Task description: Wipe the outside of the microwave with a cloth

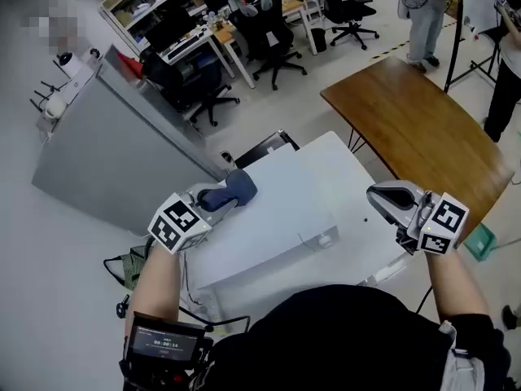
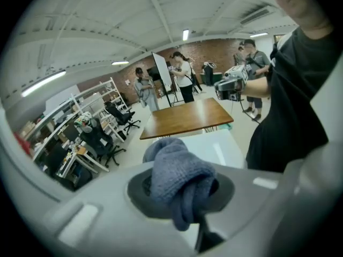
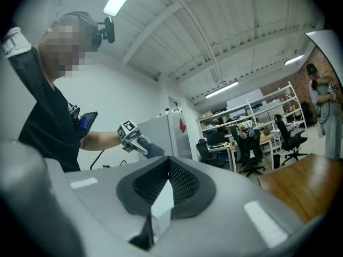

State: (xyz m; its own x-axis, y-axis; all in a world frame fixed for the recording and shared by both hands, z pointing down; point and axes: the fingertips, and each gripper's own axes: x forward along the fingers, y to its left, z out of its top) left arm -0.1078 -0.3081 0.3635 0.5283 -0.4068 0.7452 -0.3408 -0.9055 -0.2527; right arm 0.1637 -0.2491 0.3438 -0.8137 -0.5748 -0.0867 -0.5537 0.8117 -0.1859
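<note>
Cloth (image 1: 232, 192): blue-grey knit, bunched into a thick wad and pinched in the left tongs (image 1: 218, 202). Its loose end lay on top of the microwave (image 1: 285, 210), near the far left edge. The microwave was a white box seen from above, its flat top plain and level.

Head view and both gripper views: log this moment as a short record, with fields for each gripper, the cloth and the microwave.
left gripper: shut on the cloth
cloth: blue-grey, bunched, at the far left corner of the microwave's top
microwave: white, its top facing the head camera
right gripper: jaw tips together, nothing between them, held by the microwave's right edge
wooden table: beyond the microwave
</note>
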